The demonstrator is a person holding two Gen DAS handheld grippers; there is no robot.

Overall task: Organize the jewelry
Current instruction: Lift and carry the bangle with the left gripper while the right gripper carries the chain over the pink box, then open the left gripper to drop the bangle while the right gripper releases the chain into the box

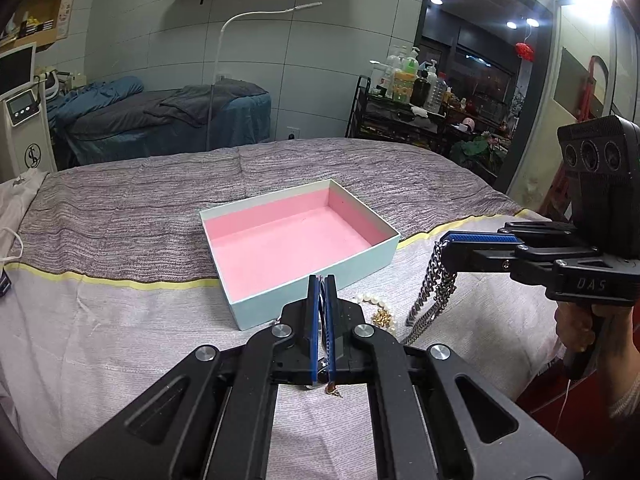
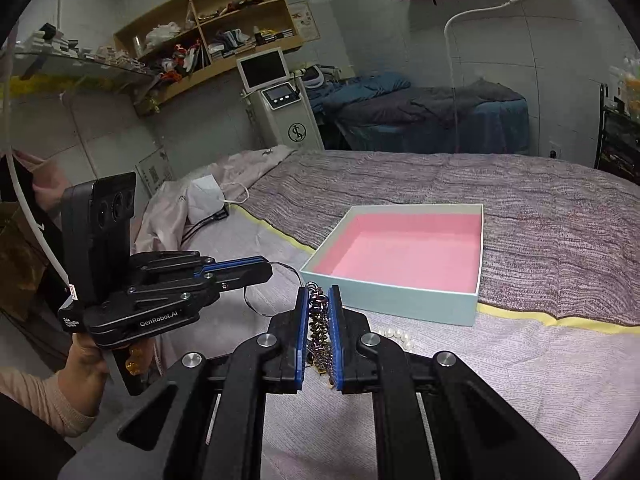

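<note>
An open pale-blue box with a pink lining (image 1: 298,246) (image 2: 404,254) sits on the bed, empty. My right gripper (image 2: 319,294) (image 1: 444,240) is shut on a dark metal chain necklace (image 2: 319,332) (image 1: 434,292), which hangs from its fingers just right of the box. My left gripper (image 1: 320,282) (image 2: 268,266) is shut on a thin black cord (image 2: 260,300) that loops down from its tip, left of the box's near corner. A pearl strand (image 1: 376,302) (image 2: 396,336) and a small gold piece (image 1: 382,316) lie on the cover in front of the box.
The bed has a grey-purple knit blanket (image 1: 160,200) at the back and a pale cover (image 1: 100,340) in front, with a yellow stripe between. A white bag and cable (image 2: 208,200) lie at the bed's left edge. A machine with a screen (image 2: 276,96) stands behind.
</note>
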